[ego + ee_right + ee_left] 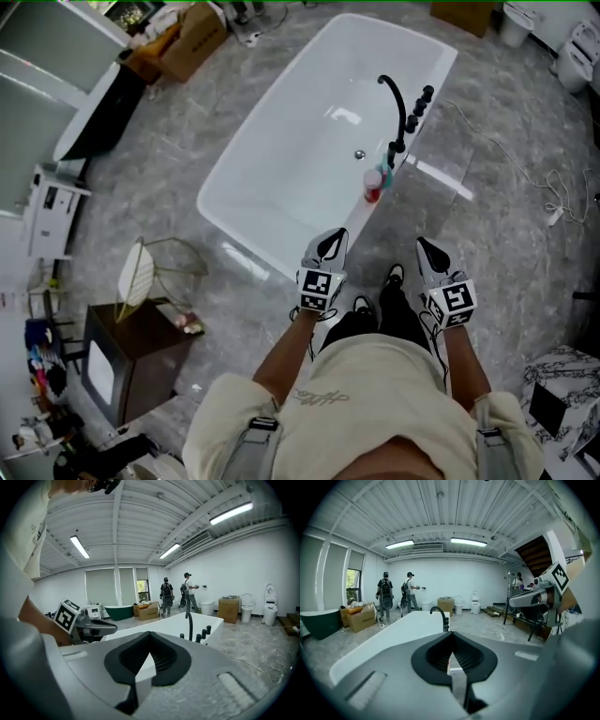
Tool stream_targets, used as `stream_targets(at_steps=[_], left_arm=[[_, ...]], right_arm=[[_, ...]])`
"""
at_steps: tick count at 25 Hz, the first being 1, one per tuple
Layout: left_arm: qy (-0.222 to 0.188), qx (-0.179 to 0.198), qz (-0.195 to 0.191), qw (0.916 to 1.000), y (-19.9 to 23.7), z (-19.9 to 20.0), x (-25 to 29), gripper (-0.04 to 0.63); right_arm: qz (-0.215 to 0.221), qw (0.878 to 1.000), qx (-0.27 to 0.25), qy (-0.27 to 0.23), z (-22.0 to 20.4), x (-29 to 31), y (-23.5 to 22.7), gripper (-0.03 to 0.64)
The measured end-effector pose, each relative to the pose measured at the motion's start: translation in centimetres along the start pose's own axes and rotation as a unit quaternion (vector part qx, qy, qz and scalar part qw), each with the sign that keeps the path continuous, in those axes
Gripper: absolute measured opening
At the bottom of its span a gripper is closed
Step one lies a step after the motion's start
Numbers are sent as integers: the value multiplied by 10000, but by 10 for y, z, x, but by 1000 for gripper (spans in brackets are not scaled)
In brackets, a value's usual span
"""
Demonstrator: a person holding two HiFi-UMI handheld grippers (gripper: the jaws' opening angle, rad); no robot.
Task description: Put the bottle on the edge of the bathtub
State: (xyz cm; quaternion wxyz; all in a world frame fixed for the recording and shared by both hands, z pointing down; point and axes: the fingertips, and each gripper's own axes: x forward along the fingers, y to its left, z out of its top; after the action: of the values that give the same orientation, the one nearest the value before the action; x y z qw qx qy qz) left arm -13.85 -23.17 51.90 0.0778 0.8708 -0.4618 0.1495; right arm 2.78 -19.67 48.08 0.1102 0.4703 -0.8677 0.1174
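Note:
The white bathtub lies ahead of me on the grey marble floor, with a black faucet on its right rim. A small red-and-white bottle stands on that rim just in front of the faucet, with a teal item beside it. My left gripper is held near the tub's near corner, apart from the bottle, and it is shut and empty. To its right, my right gripper hovers over the floor, also shut on nothing. The bottle is hidden in both gripper views.
A dark side table with a wire lamp stands at the left. Cardboard boxes sit beyond the tub, and a white cable trails on the floor at the right. Two people stand far back by the toilets.

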Motion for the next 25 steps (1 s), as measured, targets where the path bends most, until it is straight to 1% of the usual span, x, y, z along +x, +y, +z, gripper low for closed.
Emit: stream_targets(at_steps=[2,5,9,11,14,16,19,21,23,25], left_arm=[[-37,33,-134,9999,-8,10,-7,18],[7,229,-355,9991,-22,28,-16,17],[-13,374,-659,9971,-43,56,-32,18],[-89,427,-707,9965,-51,72,-40,18],[-383,560,-650,9956,-50,108,-40,18],[-545,519,-602,9953,-47,128,-42,18],[-776,104,-590,9952,-40,153,-46,18],[-910,-138,-510,9944,-30,166,-47,18],[-1010,-124,-357,9942,-22,177,-49,18],[-1082,8,-226,9939,-16,185,-53,18]], right_arm=[[-70,9999,-116,-32,6,-4,4,2],[-116,9994,-337,-55,14,-12,11,2],[-144,9989,-417,-169,26,-26,21,2],[-167,9986,-431,-246,33,-35,23,2],[-169,9974,-528,-470,53,-40,12,2],[-169,9965,-573,-580,63,-44,4,2],[-193,9951,-617,-753,79,-53,-8,2],[-240,9937,-648,-879,90,-59,-17,2],[-278,9921,-758,-963,101,-63,-25,2],[-320,9895,-977,-1017,109,-67,-32,2]])
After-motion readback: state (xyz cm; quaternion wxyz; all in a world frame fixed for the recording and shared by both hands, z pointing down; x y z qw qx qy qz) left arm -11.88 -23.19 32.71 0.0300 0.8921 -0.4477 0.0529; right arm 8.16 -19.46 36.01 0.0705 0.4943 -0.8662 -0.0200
